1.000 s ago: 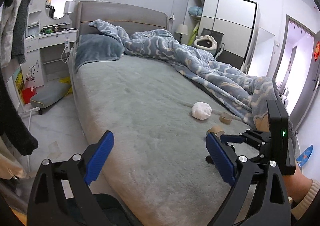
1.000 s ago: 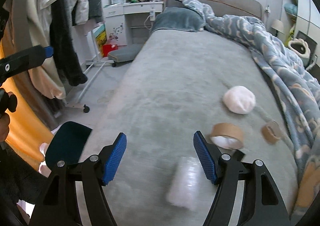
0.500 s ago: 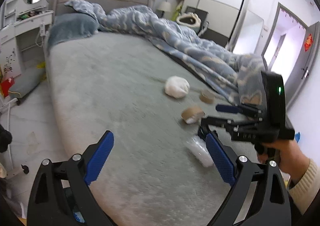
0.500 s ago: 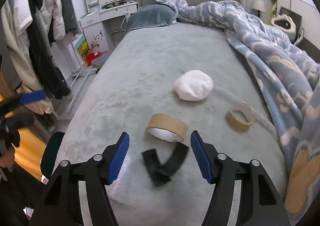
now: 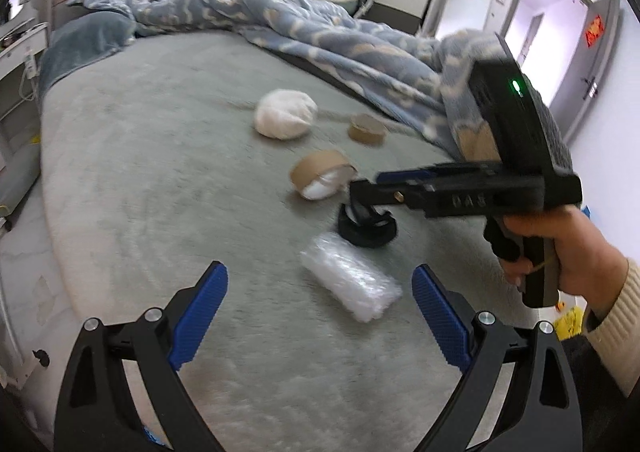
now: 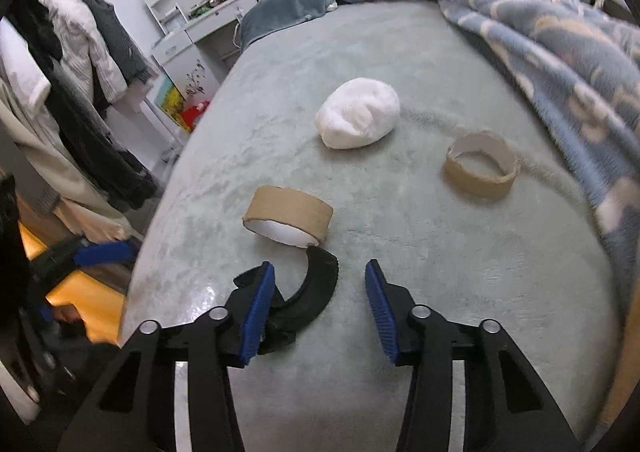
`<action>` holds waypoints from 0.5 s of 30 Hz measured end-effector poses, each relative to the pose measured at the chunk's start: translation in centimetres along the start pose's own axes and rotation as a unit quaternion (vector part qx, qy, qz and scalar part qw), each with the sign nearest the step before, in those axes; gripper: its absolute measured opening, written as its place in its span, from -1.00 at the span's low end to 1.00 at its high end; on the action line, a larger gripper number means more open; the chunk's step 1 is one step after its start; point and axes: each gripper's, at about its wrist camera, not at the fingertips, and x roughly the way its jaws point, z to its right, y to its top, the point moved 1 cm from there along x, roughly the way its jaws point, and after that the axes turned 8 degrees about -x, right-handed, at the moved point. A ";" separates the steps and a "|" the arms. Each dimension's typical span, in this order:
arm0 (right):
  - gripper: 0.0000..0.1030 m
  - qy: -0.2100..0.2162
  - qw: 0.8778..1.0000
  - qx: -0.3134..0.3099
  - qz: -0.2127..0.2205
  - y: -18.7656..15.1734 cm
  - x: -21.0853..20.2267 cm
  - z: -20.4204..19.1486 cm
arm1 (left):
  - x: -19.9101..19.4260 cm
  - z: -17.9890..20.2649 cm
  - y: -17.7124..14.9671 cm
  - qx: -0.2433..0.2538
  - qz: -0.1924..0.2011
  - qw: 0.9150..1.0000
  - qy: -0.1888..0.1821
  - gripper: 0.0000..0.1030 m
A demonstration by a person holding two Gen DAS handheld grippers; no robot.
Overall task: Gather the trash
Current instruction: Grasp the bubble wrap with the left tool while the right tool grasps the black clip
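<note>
The right gripper [image 6: 320, 312], jaws apart, straddled the black strap [image 6: 308, 292], curled just short of the tape roll [image 6: 288, 218]; the left gripper [image 5: 320, 308], also apart, hung farther off, facing the bubble wrap [image 5: 350, 282].

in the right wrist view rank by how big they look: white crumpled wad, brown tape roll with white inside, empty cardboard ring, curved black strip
1. White crumpled wad, largest.
2. Brown tape roll with white inside and curved black strip: look alike; the strip is nearer and partly hidden by the right gripper, so unranked.
3. Empty cardboard ring, slightly smallest, though farther away.
</note>
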 end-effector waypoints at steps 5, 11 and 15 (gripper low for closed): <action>-0.23 0.021 1.000 0.005 -0.009 -0.1 0.6 0.4 | 2.2 1.0 -0.3 0.009 -0.029 1.000 -0.004 0.85; -0.29 0.046 0.999 0.015 -0.002 0.0 0.8 0.9 | 4.1 1.7 -0.4 0.017 -0.051 0.999 -0.008 0.84; -0.34 0.046 0.999 -0.001 -0.009 0.2 1.4 0.5 | 5.0 2.0 -0.3 0.016 -0.057 0.998 -0.009 0.84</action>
